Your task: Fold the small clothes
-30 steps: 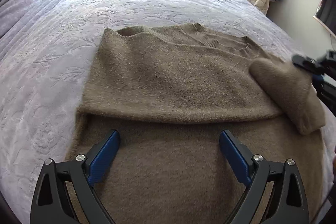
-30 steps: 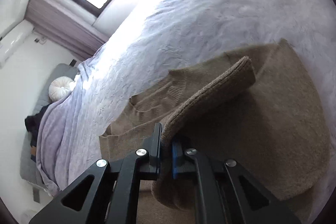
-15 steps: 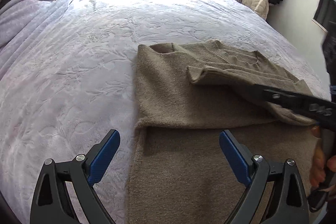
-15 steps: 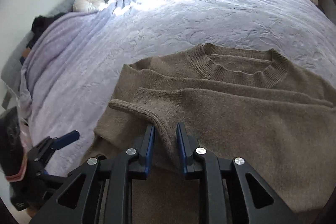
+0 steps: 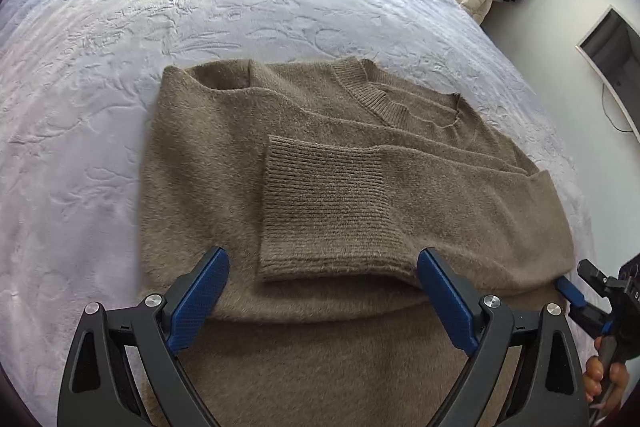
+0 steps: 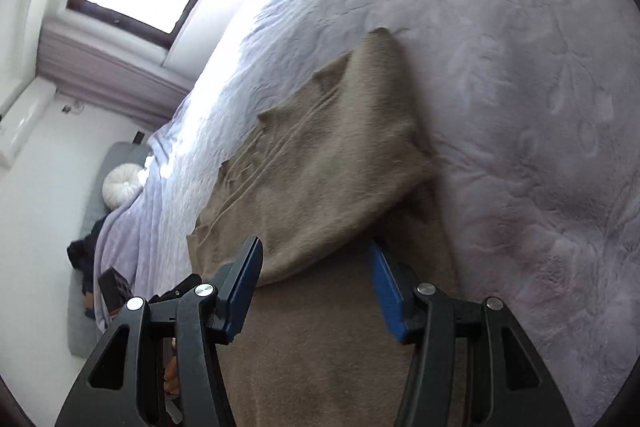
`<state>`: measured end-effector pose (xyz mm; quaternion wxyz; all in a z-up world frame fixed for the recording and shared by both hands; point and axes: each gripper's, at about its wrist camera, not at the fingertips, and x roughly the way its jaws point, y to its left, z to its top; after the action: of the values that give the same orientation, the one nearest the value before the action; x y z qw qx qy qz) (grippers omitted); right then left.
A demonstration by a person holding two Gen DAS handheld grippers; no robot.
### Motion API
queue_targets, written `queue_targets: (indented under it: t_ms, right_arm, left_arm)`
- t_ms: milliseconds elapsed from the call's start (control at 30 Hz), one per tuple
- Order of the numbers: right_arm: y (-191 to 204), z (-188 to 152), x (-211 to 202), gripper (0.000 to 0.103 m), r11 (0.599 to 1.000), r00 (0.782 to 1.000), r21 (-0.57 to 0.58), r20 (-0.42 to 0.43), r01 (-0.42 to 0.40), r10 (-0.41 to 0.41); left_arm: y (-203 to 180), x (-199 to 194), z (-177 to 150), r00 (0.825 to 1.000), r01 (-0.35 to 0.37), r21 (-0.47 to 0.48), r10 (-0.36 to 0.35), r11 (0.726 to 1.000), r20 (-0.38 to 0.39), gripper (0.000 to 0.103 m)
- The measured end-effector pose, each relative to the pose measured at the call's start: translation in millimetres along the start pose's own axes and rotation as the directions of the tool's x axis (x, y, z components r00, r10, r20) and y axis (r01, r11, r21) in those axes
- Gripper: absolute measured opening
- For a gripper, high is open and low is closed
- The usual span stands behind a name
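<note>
Right gripper point(image 6: 316, 287) let go the sleeve point(image 5: 332, 211), now laid across sweater point(image 5: 200, 167) on bed point(image 5: 80, 107) | both spread, empty | left gripper point(image 5: 322, 297) nearer cuff, dead ahead | sleeve axis crosswise

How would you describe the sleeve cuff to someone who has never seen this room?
Find the big bed with the pale lavender bedspread; a brown sweater lies flat on it. The sleeve cuff lies across the sweater's middle, and unlike the fuzzy knit around it, it is ribbed.
</note>
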<state>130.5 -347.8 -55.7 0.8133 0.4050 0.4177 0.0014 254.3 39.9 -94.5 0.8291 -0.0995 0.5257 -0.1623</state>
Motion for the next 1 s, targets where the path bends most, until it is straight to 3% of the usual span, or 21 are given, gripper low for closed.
queue_targets:
  t_ms: [67,100,133,233,300,367,467,567,633,667,767,800,867,900,933,1000]
  right_arm:
    - [-12.5,5.3,6.3,0.050,0.998,1.000,0.051,0.017,-0.023,0.023]
    - [-17.1,9.0,11.9,0.019,0.996,0.999,0.080,0.030,-0.044,0.042]
    - [-19.3,12.2,16.8,0.007,0.994,0.999,0.103,0.028,-0.048,0.046]
    - [-6.9,15.6,27.8,0.007,0.994,0.997,0.071,0.014,-0.080,0.080]
    - [6.6,15.3,31.3,0.007,0.999,1.000,-0.029,0.006,0.015,-0.015]
    - [1.4,17.2,32.7,0.008,0.982,0.984,-0.078,-0.012,0.175,-0.176]
    - [-12.8,14.1,16.1,0.016,0.995,0.994,-0.038,-0.054,0.092,-0.094]
    - [0.8,11.6,-22.4,0.031,0.979,0.996,-0.184,0.049,0.082,-0.074]
    - [5.2,22.2,-34.5,0.070,0.968,0.988,-0.215,0.118,0.127,-0.103]
    - [2.6,30.0,-35.2,0.072,0.972,0.987,-0.199,0.128,0.126,-0.102]
    - [-12.5,52.7,-6.3,0.069,0.991,0.999,-0.125,0.036,0.042,-0.037]
    - [-17.8,55.9,3.5,0.062,0.994,1.000,-0.105,-0.004,0.028,-0.028]
    - [-28.3,59.1,25.1,0.036,0.996,0.995,-0.054,-0.052,0.077,-0.080]
    - [-31.7,59.0,30.2,0.019,0.997,0.995,-0.033,-0.061,0.076,-0.078]
    - [-30.8,57.6,31.6,0.018,0.996,0.995,-0.037,-0.060,0.083,-0.085]
    - [-29.0,54.7,30.9,0.018,0.987,0.990,-0.091,-0.038,0.131,-0.135]
  left_arm:
    - [-2.1,4.6,1.4,0.999,-0.035,-0.005,0.035,0.999,-0.001,0.095]
    - [-3.5,6.9,2.3,0.998,-0.061,-0.005,0.061,0.998,-0.004,0.088]
    - [-4.5,8.4,3.2,0.996,-0.085,0.000,0.085,0.996,-0.006,0.082]
    - [-6.0,11.5,5.5,0.990,-0.138,0.029,0.138,0.990,0.003,0.073]
    - [-2.4,13.2,5.0,0.984,-0.177,0.035,0.177,0.984,0.009,0.073]
    - [0.6,14.2,4.8,0.982,-0.188,0.031,0.188,0.982,0.013,0.073]
    - [2.7,2.7,1.4,0.974,-0.224,0.044,0.222,0.974,0.048,0.073]
    - [6.4,-13.4,2.0,0.973,-0.215,0.052,0.209,0.975,0.101,0.074]
    - [10.3,-21.8,6.1,0.977,-0.181,0.021,0.177,0.983,0.121,0.083]
    - [9.4,-23.6,8.9,0.978,-0.170,0.011,0.167,0.985,0.126,0.083]
    - [-4.8,-13.3,16.0,0.978,-0.191,0.056,0.184,0.980,0.101,0.083]
    - [-10.0,-7.2,16.0,0.973,-0.217,0.077,0.209,0.973,0.098,0.083]
    - [-17.0,6.2,14.9,0.956,-0.288,0.116,0.279,0.951,0.091,0.083]
    - [-16.2,13.4,12.7,0.943,-0.330,0.134,0.321,0.935,0.085,0.083]
    - [-13.0,17.9,9.9,0.939,-0.342,0.141,0.333,0.929,0.085,0.084]
    - [-1.2,17.0,5.4,0.953,-0.299,0.117,0.289,0.947,0.093,0.088]
